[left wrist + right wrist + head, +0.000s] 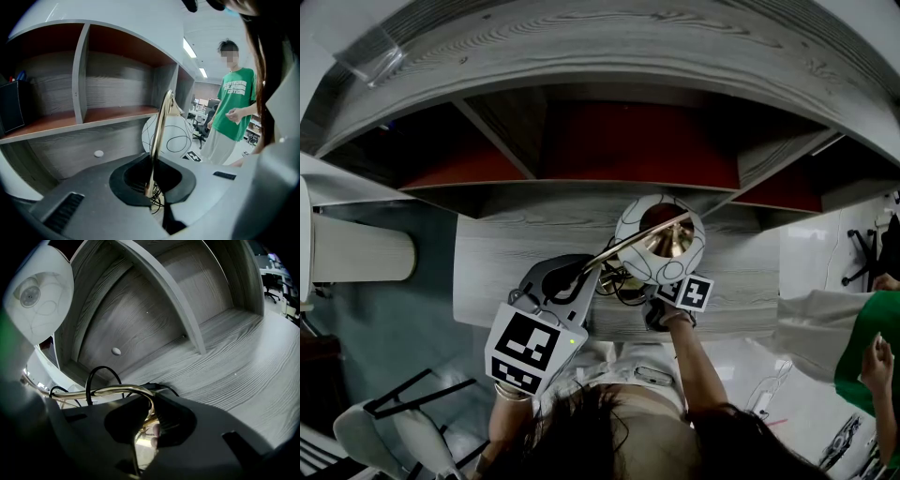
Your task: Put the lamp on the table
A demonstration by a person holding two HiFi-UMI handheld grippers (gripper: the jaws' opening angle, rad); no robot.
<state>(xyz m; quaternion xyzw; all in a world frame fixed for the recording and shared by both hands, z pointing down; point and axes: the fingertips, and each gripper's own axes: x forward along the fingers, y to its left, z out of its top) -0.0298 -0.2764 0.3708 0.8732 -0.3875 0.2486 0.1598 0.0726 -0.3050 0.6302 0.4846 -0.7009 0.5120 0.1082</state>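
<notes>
The lamp has a white globe shade (659, 239) with black line patterns and a brass stem (628, 246). I hold it over the grey wooden table (741, 281). My left gripper (574, 279) is shut on the brass stem (157, 140), with the globe shade (174, 136) just beyond the jaws. Under the shade, my right gripper (661, 307) is shut on a curved brass part of the lamp (117, 391). Black cable (98, 376) loops beside that part. The shade (40, 294) hangs at the upper left of the right gripper view.
Shelf compartments with red-brown boards (581, 141) rise behind the table. A white round cap (98, 153) sits in the back panel. A person in a green shirt (236, 103) stands to the right. A chair frame (394, 422) is at lower left.
</notes>
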